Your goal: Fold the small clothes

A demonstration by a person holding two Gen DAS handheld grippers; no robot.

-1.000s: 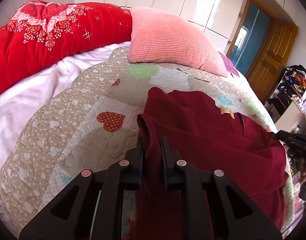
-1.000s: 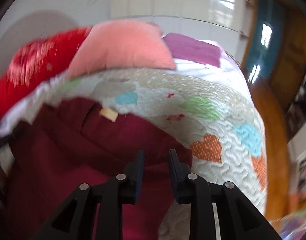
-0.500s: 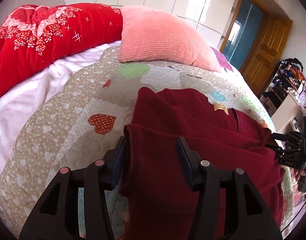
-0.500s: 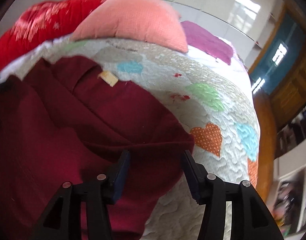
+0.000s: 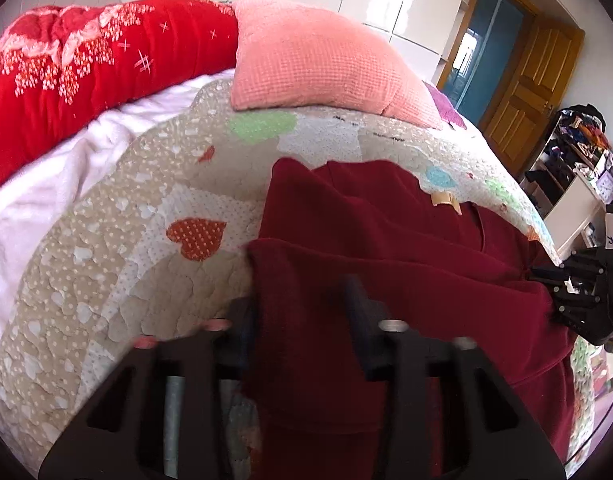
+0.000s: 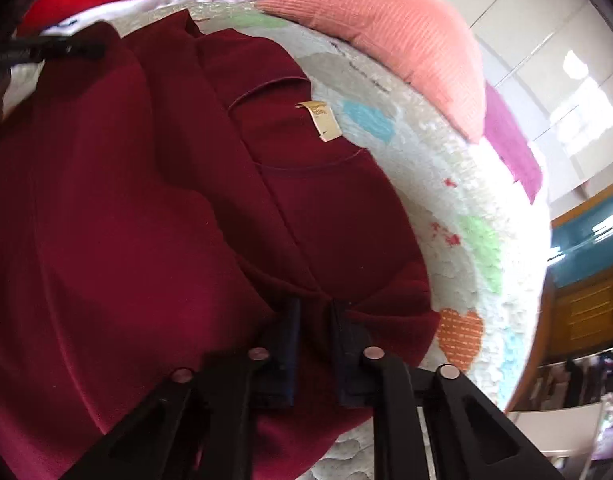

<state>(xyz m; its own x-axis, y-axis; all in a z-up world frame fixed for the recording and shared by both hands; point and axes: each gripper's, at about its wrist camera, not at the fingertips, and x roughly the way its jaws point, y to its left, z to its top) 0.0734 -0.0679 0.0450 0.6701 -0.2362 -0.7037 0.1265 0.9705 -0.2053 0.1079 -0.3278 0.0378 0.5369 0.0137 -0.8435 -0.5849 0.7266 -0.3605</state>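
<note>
Shirt (image 5: 386, 264) is getting its fold: I'm holding my left tongs (image 5: 302, 312) apart, my right tongs (image 6: 312, 324) pinching its edge; next I'm flattening it.

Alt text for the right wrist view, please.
The right gripper, jaws nearly closed, pinches a fold of a dark red shirt on a heart-patterned quilt. A tan label shows at the collar, a pink pillow beyond.
</note>
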